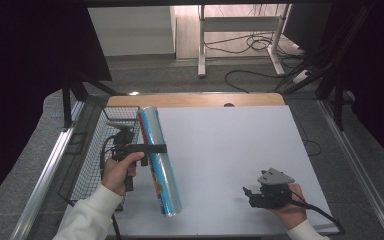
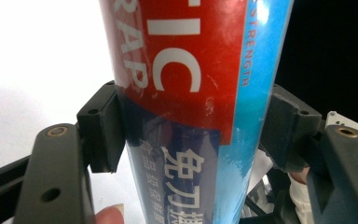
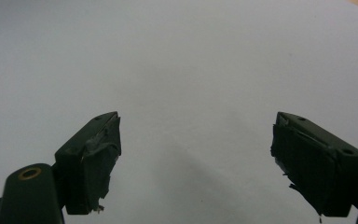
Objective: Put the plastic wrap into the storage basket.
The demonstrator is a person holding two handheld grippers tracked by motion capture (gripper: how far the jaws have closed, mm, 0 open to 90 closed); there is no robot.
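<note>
A long roll of plastic wrap (image 1: 159, 160) in a blue, red and silver wrapper hangs lengthwise over the table's left side. My left gripper (image 1: 152, 148) is shut around its middle. In the left gripper view both black pads (image 2: 103, 126) press on the roll (image 2: 186, 93) from either side, and a fingertip of the hand shows at the bottom. My right gripper (image 1: 252, 192) rests low near the table's front right, held by the other hand. Its jaws stand wide apart in the right gripper view (image 3: 196, 154), with nothing but white surface between them.
A black wire basket (image 1: 102, 150) stands along the table's left edge, just behind my left hand. The white table top (image 1: 230, 150) has a wooden strip (image 1: 195, 100) at its far edge. Floor, cables and desk legs lie beyond.
</note>
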